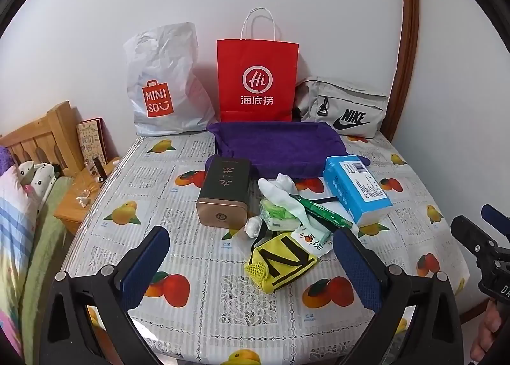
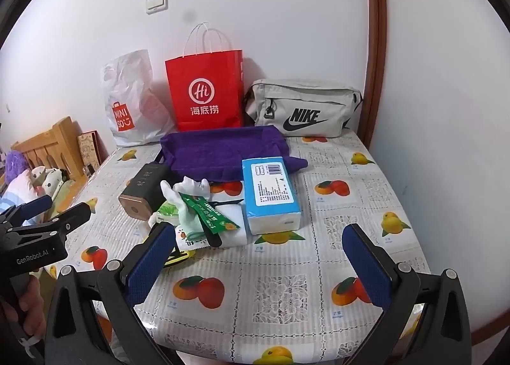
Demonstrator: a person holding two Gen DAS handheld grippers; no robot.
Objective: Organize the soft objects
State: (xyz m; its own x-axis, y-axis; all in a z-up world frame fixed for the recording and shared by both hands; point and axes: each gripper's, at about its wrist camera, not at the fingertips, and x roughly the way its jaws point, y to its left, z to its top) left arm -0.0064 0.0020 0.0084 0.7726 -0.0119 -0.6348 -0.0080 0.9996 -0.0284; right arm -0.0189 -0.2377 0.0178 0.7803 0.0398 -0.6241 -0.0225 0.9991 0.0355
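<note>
Several soft things are heaped at the middle of the table, between the tin and the tissue pack: a white glove, a small green tissue packet, a green sachet and a yellow mesh bib at the near edge of the heap. Behind them a purple towel lies flat, and against the wall stand a white plastic bag, a red paper bag and a grey pouch.

Both claws are spread wide and hold nothing. The left gripper hangs above the near edge of the heap, its blue pads either side of the bib; the right gripper hangs over bare cloth just right of the heap, clear of everything.

All of the heap is judged light and limp. The bib is expected to sag and drag neighbours with it, so it is best pinched at a bunched fold near its upper edge. The glove should be taken across its cuff or palm, not by a finger. The tissue pack is judged squashy but form-holding, with a slippery film wrap; a hold across its narrow width is advised. The towel is likely the heaviest, and is best gathered at an edge
</note>
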